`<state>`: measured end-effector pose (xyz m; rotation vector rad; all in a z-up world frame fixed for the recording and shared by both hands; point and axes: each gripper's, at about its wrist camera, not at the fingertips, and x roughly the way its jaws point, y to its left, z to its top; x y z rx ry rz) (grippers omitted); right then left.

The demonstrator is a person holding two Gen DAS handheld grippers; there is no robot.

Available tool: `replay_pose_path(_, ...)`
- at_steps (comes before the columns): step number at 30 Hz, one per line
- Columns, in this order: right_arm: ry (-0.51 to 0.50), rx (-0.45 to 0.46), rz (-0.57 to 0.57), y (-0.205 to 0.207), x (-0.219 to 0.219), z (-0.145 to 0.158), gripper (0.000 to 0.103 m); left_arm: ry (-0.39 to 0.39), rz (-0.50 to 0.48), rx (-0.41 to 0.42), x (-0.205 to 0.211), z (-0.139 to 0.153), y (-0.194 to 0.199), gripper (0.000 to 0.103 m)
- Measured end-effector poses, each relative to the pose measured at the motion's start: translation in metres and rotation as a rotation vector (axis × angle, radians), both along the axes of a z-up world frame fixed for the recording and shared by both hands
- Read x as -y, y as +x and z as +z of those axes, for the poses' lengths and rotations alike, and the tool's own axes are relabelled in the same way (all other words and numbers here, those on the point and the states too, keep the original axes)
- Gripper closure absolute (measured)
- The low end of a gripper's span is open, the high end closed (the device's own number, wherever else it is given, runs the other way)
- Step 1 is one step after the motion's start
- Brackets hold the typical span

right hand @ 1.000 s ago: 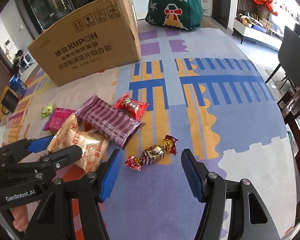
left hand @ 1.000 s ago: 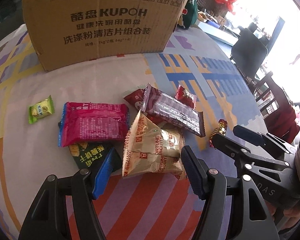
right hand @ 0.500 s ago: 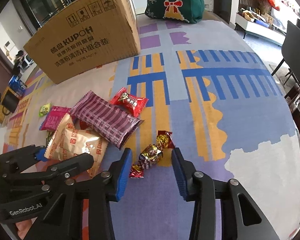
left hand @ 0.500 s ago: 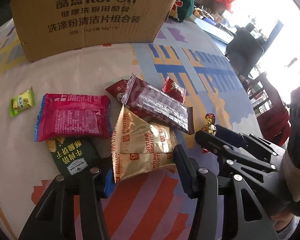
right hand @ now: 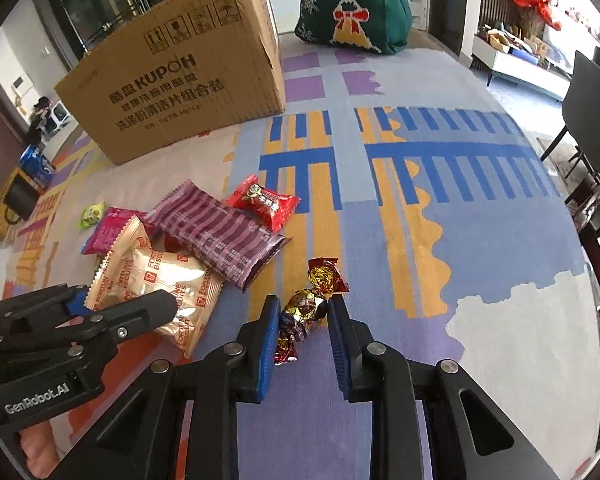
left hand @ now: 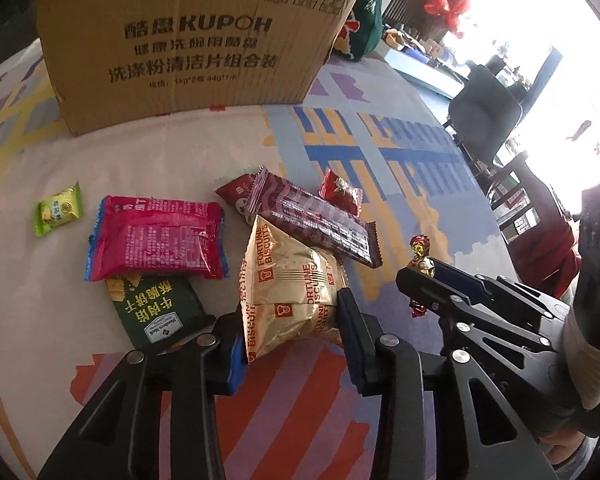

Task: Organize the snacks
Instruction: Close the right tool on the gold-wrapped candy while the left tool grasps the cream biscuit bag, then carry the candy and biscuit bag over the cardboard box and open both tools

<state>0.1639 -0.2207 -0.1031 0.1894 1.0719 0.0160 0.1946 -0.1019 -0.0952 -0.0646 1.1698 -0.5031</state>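
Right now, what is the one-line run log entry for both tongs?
left tongs: closing on gold Fortune Biscuits pack | right tongs: shut on foil-wrapped candy | cardboard box: behind the snacks | phase: picking up

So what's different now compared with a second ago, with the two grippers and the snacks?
Both grippers narrowed onto snacks. The right gripper shut on the foil-wrapped candy, which a second ago lay loose between wide jaws. The left gripper is closing, its pads now against the gold Fortune Biscuits bag, which bulges. The other packets and the cardboard box stayed put.
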Motion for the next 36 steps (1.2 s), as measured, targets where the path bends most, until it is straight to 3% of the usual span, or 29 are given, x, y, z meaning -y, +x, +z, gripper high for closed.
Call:
replay_pose_path(19, 0.034, 0.142, 0.069, -0.014, -0.018, 0.055, 0.077, -0.019, 0.061, 0.142, -0.024, 0.051, -0.014, 0.065)
replay_pose_path(36, 0.031, 0.293, 0.123, 0.011, -0.038, 0.103, 0.077, -0.032, 0.139, 0.303, -0.05, 0.107, 0.009, 0.065)
